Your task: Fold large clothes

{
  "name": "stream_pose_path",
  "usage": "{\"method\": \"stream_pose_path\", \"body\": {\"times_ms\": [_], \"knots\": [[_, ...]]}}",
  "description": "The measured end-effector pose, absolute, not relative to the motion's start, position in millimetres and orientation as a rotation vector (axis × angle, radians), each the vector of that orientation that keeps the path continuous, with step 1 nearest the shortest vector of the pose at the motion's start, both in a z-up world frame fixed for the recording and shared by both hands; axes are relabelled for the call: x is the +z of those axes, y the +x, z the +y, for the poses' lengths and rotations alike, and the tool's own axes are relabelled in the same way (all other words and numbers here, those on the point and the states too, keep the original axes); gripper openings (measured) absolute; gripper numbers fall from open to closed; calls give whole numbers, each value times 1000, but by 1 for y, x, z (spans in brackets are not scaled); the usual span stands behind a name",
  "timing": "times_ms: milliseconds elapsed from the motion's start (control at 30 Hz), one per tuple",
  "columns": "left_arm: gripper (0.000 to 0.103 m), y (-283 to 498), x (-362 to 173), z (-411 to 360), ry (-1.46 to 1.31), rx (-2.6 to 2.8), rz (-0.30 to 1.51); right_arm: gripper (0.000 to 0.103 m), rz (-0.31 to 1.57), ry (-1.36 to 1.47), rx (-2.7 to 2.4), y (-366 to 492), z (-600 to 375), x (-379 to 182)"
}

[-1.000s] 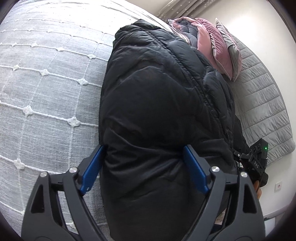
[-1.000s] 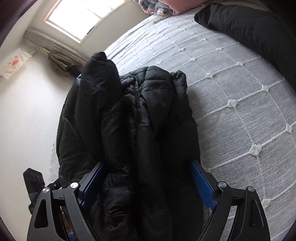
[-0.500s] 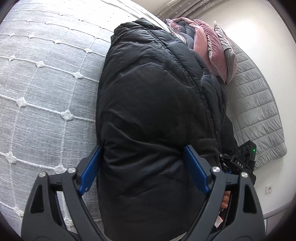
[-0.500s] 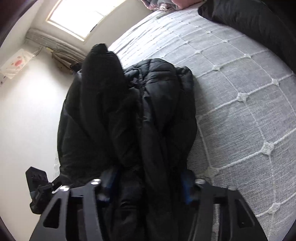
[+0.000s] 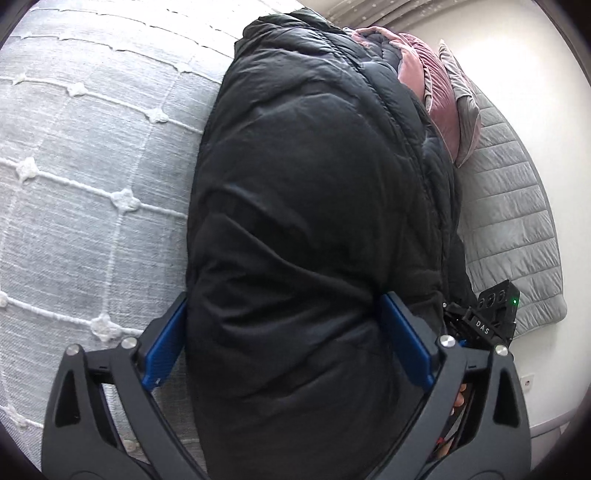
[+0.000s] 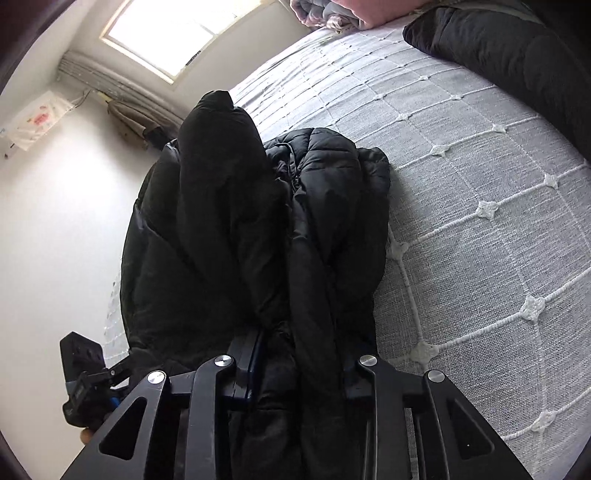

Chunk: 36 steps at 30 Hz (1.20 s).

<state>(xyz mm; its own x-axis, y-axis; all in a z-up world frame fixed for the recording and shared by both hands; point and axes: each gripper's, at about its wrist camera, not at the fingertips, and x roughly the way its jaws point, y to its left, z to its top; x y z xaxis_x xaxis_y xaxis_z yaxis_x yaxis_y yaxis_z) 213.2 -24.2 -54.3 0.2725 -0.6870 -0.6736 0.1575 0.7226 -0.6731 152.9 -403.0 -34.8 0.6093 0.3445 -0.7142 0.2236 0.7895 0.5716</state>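
Observation:
A large black puffer jacket (image 5: 314,206) lies lengthwise on the grey bed. In the left wrist view my left gripper (image 5: 288,339) is wide open, its blue pads on either side of the jacket's near end. In the right wrist view the jacket's bunched collar end (image 6: 258,229) lies at the bed's edge, and my right gripper (image 6: 299,362) is shut on a thick fold of it. The pads are mostly buried in the fabric.
The grey bedspread with white stitched squares (image 5: 92,177) spreads to the left. Pink and grey pillows (image 5: 447,103) lie at the head by a quilted grey headboard (image 5: 509,206). Another dark garment (image 6: 517,55) lies at the far right. A window (image 6: 177,33) is behind.
My right gripper has closed on the jacket's bunched end. My left gripper stays open around the other end and has shifted slightly toward the jacket.

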Motion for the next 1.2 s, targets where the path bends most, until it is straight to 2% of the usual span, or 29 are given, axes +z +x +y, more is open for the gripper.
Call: {"method": "stream_pose_path", "body": {"times_ms": [233, 333, 400, 500, 800, 900, 1200], "knots": [[95, 204, -45, -39, -460, -619, 1109, 30, 929, 656, 71, 152, -399, -37], [85, 203, -38, -42, -434, -604, 1082, 27, 922, 611, 53, 153, -391, -31], [72, 198, -32, -43, -404, -586, 1050, 25, 913, 555, 30, 153, -382, -25], [58, 192, -24, -47, -354, -567, 1005, 22, 897, 467, -7, 153, -368, -15], [37, 186, -18, -51, -305, -535, 952, 18, 824, 358, -38, 146, -349, 9], [32, 184, -10, -57, -285, -522, 927, 18, 794, 298, -50, 143, -341, 18], [29, 179, -2, -68, -280, -531, 884, 16, 733, 279, -37, 131, -343, 29]]}}
